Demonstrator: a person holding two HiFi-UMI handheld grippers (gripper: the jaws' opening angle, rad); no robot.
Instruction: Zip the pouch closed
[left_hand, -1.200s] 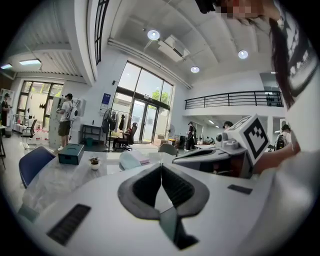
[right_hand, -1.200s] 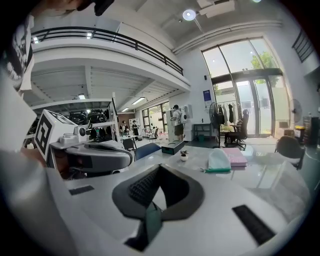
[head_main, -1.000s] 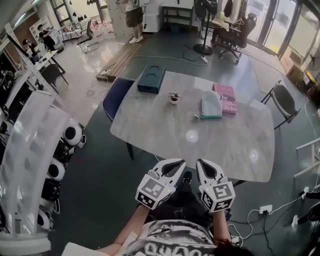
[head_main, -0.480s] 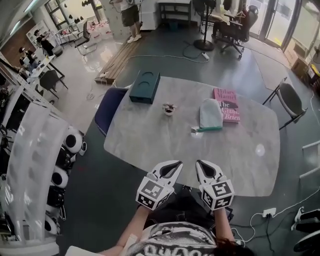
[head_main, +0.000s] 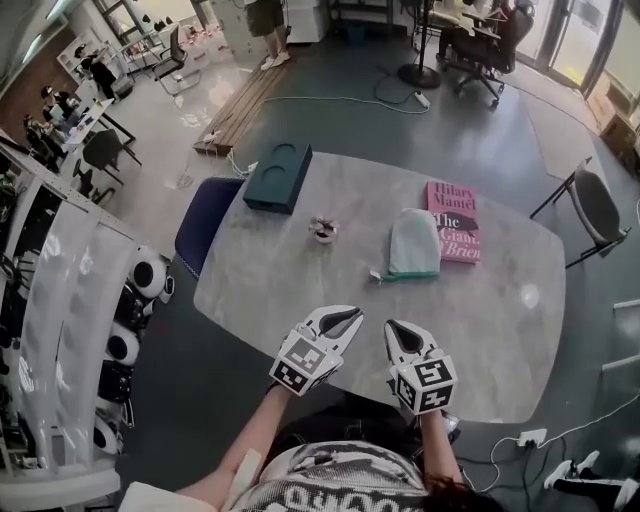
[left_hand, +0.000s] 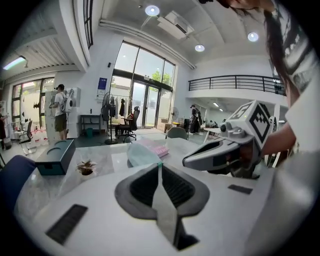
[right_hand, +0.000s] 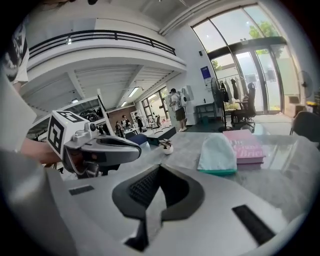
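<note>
The pouch (head_main: 413, 243) is pale mint with a teal zipper edge. It lies flat on the marble table (head_main: 300, 285), right of centre, partly against a pink book (head_main: 456, 220). The zipper edge faces me, with a small pull at its left end. Both grippers hover side by side over the table's near edge, well short of the pouch. My left gripper (head_main: 350, 317) is shut and empty; its pads meet in a seam in the left gripper view (left_hand: 159, 166). My right gripper (head_main: 392, 329) also looks shut and empty (right_hand: 159, 168). The pouch (right_hand: 217, 154) lies ahead of it.
A dark teal box (head_main: 278, 177) sits at the table's far left and a small potted plant (head_main: 322, 230) near the middle. A blue chair (head_main: 204, 225) stands at the left edge and a grey chair (head_main: 598, 208) at the right. White shelving (head_main: 70, 300) lines the left.
Both grippers have moved forward and down, from in front of the table to over its near edge. The table and pouch look closer. Both stay shut.
</note>
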